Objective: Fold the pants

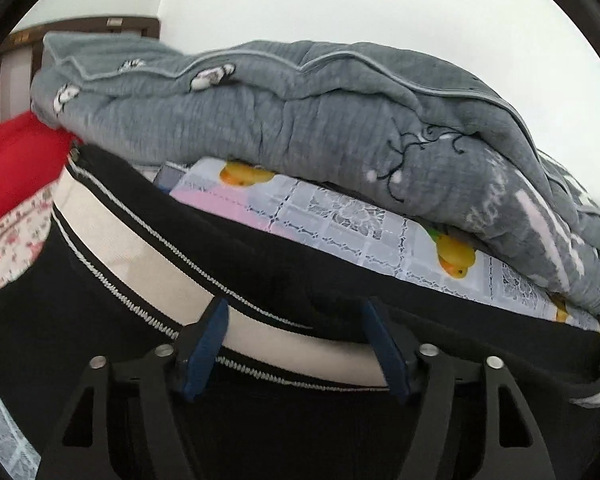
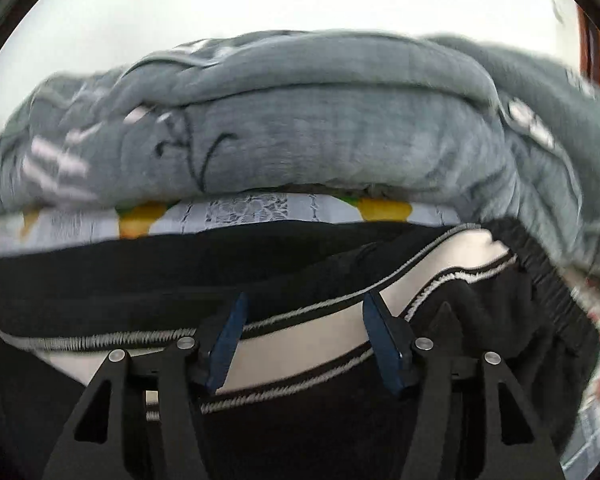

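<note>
Black pants [image 1: 100, 320] with a cream side stripe [image 1: 140, 256] edged in white zigzag stitching lie on the bed and fill the lower half of both views. My left gripper [image 1: 296, 308] hovers over the stripe with its blue pads spread apart; the cloth lies under and between them, and neither pad presses on it. In the right wrist view the same pants [image 2: 140, 272] show their stripe [image 2: 300, 344] curving up to the right. My right gripper [image 2: 306, 300] is also open just above that stripe, gripping nothing.
A bulky grey quilt [image 1: 300, 112] [image 2: 300, 132] is heaped right behind the pants. Between them shows a pale bed sheet [image 1: 340, 232] printed with yellow ducks. A red cloth [image 1: 16, 160] and floral fabric [image 1: 16, 240] lie at the left, below a wooden headboard [image 1: 20, 52].
</note>
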{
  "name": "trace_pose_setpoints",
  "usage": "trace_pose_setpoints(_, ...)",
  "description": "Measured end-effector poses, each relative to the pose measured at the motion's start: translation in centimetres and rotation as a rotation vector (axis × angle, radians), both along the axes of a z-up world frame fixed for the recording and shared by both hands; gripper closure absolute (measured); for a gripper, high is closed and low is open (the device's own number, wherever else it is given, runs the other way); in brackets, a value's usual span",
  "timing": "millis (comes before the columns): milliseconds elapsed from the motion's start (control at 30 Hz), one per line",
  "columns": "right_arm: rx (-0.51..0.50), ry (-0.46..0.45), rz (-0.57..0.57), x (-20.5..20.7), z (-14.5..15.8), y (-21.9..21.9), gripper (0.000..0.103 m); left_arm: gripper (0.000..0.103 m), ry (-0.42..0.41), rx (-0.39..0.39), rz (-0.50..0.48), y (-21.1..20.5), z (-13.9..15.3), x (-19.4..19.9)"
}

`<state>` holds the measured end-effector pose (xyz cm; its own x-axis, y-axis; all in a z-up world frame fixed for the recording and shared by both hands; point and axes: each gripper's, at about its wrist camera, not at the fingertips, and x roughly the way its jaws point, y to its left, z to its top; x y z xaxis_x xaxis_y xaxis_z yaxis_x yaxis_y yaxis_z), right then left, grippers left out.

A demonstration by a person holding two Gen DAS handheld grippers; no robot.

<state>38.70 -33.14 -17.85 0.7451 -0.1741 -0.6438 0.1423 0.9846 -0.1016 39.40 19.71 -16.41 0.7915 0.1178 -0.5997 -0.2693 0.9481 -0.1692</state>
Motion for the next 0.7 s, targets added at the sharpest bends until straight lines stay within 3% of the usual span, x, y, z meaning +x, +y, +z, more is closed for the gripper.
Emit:
trace_pose_setpoints(67,-0.029,-0.009,0.046,-0.3,0.1,1.0,0.032,0.028,-0.003,0.016,-0.005,-0.2,0.2,0.0)
trace_pose_setpoints(167,-0.054,-0.01,0.073,-0.4,0.0,1.7,0.031,0.024,-0.007,0.021,-0.01,-0.3,0.3,-0.1)
trace_pose_setpoints(433,0.023,0.016,0.056,0.1,-0.5,0.3,0.031,0.023,0.009,0.016,-0.013,-0.2,0.0,0.1)
trace_pose_setpoints(700,0.009,0.011,0.059,0.1,-0.3,0.5,0.031,0.023,0.015,0.027,-0.024,-0.5,0.0,0.2)
